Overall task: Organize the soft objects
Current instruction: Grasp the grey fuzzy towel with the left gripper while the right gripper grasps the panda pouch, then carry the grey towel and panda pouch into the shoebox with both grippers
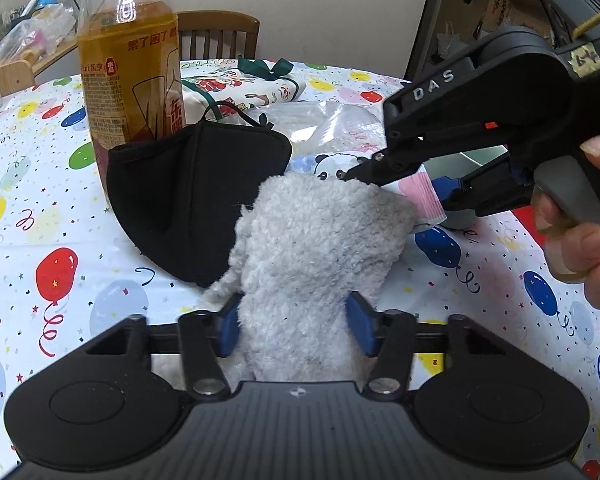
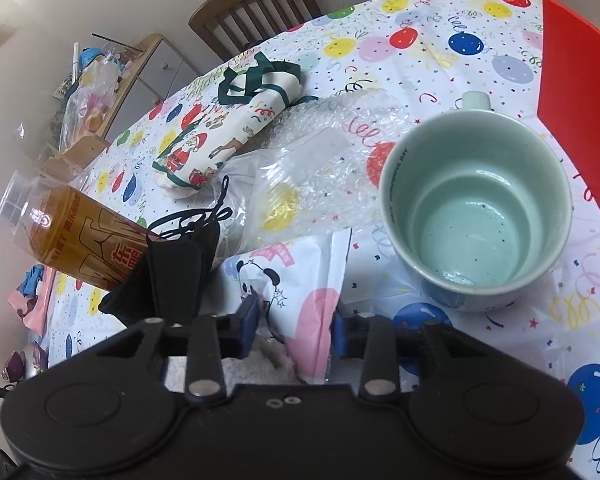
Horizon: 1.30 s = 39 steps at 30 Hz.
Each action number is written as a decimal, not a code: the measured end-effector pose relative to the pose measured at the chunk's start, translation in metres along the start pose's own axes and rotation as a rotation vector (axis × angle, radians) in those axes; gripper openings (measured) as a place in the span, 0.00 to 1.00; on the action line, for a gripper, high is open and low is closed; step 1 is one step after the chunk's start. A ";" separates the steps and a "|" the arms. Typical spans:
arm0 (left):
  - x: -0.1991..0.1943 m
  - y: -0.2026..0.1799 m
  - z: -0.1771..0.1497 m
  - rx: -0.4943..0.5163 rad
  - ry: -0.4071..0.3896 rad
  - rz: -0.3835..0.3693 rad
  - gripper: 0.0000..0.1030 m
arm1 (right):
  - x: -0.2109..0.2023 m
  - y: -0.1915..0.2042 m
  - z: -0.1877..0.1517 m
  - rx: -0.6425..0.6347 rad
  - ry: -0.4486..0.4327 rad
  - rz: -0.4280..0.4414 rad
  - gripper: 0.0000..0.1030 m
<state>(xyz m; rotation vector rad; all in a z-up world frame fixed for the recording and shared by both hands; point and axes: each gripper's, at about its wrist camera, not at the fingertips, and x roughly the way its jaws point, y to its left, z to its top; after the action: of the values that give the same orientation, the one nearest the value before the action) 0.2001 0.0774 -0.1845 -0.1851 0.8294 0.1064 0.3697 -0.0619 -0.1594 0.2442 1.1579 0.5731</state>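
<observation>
My left gripper is shut on a fluffy grey-white sock and holds it over the balloon-print tablecloth. A black face mask lies just left of the sock, against a tea bottle. My right gripper is shut on a panda-print tissue pack, and it shows in the left wrist view at the sock's far right edge. A bit of the sock shows under the right gripper. The mask also shows in the right wrist view.
A pale green mug stands right of the tissue pack. Bubble wrap and a rolled Christmas-print cloth bag lie behind. A red box is at the far right. A wooden chair stands beyond the table.
</observation>
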 end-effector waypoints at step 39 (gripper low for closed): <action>-0.118 -0.060 0.053 -0.111 -0.200 -0.106 0.10 | -0.197 -0.058 -0.020 -0.056 -0.330 0.052 0.13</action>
<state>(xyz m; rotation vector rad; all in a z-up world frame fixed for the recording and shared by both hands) 0.1690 0.0274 -0.0547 -0.3175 0.6130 0.0702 0.3140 -0.2195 -0.0378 0.3093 0.8171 0.5850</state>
